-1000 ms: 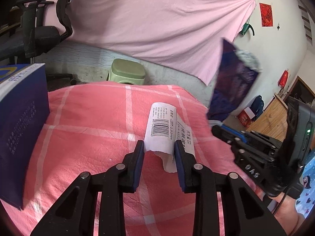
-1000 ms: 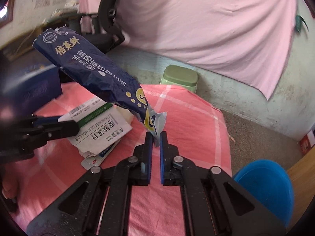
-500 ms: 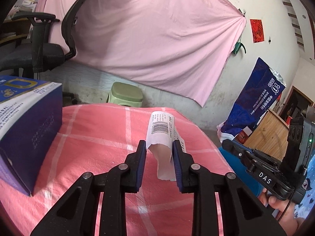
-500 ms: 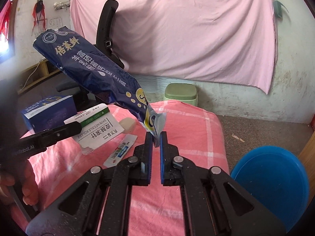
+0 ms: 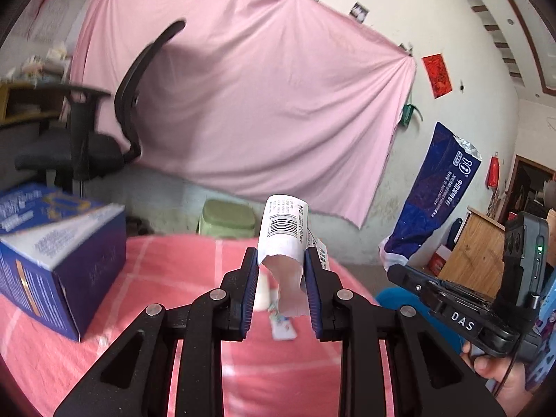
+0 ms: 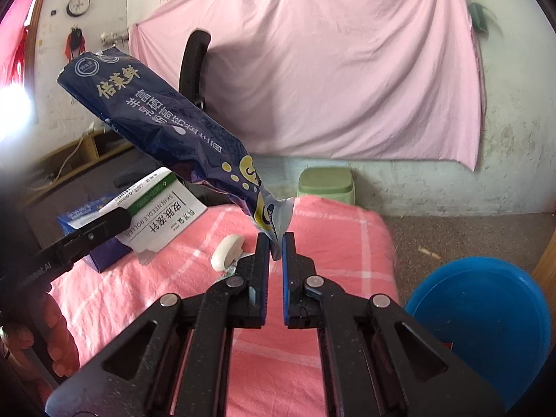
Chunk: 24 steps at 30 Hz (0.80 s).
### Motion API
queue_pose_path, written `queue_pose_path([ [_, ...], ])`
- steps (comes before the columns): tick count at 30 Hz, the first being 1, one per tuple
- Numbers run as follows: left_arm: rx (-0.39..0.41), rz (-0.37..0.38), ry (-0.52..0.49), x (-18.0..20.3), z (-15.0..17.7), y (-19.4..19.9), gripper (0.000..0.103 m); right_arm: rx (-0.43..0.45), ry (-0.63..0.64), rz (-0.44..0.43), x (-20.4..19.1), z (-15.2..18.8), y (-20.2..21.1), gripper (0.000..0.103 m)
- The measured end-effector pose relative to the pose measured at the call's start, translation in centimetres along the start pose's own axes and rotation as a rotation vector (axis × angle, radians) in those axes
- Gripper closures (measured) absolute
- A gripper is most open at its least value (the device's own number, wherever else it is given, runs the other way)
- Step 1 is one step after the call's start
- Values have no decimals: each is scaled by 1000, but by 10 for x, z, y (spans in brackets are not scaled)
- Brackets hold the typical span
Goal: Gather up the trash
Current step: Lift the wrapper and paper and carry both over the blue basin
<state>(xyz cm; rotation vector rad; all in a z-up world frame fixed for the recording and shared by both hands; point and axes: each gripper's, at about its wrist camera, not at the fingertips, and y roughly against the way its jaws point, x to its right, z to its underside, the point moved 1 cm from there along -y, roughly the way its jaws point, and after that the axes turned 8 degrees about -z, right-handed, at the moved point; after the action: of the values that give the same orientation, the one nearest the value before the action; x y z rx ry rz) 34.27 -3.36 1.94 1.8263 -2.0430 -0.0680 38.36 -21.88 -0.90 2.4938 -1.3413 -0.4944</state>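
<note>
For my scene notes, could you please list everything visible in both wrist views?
white carton: 1, white with barcode, torn, held in left gripper's jaws
snack bag: 1, dark blue, corner pinched in right gripper's jaws
box: 1, dark blue, on the table, left
white oval item: 1, on the cloth
small wrapper: 1, white, on the cloth
tablecloth: 1, pink check
basin: 1, blue, on floor, right
stool: 1, green, by wall
office chair: 1, black
sheet: 1, pink, on wall
clock: 1, on wall
left gripper: black, shut on carton
right gripper: black, shut on bag
hand: 1, holding left gripper
</note>
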Motion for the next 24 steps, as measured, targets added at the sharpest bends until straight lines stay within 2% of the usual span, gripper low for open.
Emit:
queue_pose_path([
  [6,124,38,-72,47,-25,16,81,161,-8,29,9,-15,44,75],
  [10,158,94,-85,79,-37,15,81,251,-7,88,17,-22,74,75],
  [15,187,164,-147,127,-44,12,81,341,2,174,34,-26,110,75],
  [20,174,232,-188,171,-41,0,80,366,-39,242,61,-19,140,75],
  [24,134,280,-206,204,-33,-13,80,332,-106,302,90,-7,156,75],
])
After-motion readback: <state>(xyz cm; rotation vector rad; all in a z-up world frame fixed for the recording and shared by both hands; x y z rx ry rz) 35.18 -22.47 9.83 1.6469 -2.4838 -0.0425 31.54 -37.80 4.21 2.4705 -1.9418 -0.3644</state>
